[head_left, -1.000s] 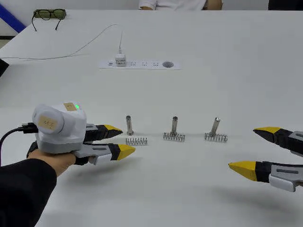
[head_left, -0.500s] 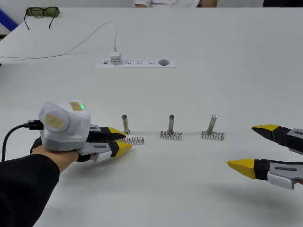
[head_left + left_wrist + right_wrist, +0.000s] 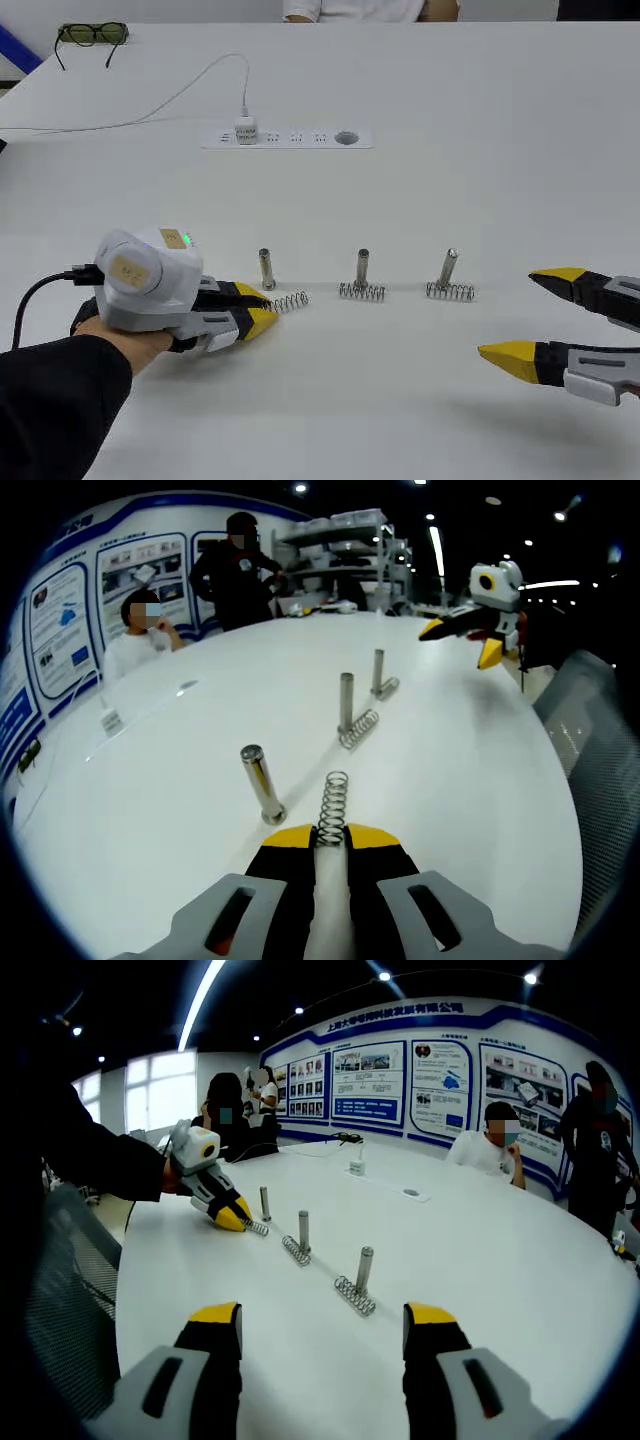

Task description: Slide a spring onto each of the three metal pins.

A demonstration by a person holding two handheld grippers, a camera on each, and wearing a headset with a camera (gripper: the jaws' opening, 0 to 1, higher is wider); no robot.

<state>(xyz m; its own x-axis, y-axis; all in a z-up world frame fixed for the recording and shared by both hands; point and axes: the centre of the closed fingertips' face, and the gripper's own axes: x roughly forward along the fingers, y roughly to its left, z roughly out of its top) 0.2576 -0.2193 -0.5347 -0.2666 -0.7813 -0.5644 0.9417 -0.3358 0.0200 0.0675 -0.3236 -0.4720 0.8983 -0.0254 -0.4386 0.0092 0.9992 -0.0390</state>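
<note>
Nearest the wearer, over the white table [image 3: 500, 160], the right gripper [image 3: 510, 314] is held just above the surface with its yellow-tipped jaws spread wide and nothing between them, well apart from the row of parts. Across from it the left gripper [image 3: 265, 307], held in a hand [image 3: 120, 335] below a black sleeve, sits low to the tabletop with its tips drawn nearly together, pinching the near end of the left spring [image 3: 291, 300]. That spring runs out ahead of the tips, slightly tilted, just beside the base of the left pin [image 3: 266, 268] and not on it. Along the same row, the middle spring [image 3: 362, 292] lies flat at the foot of the upright middle pin [image 3: 363, 266]. The right spring [image 3: 450, 292] lies at the foot of the right pin [image 3: 449, 268], which leans a little. Farther back a white power strip [image 3: 300, 137] carries a plugged-in charger [image 3: 245, 127], whose cable [image 3: 170, 100] trails off to the left. At the far left corner rest dark glasses [image 3: 90, 33], and a person in white [image 3: 365, 10] sits at the far edge.
</note>
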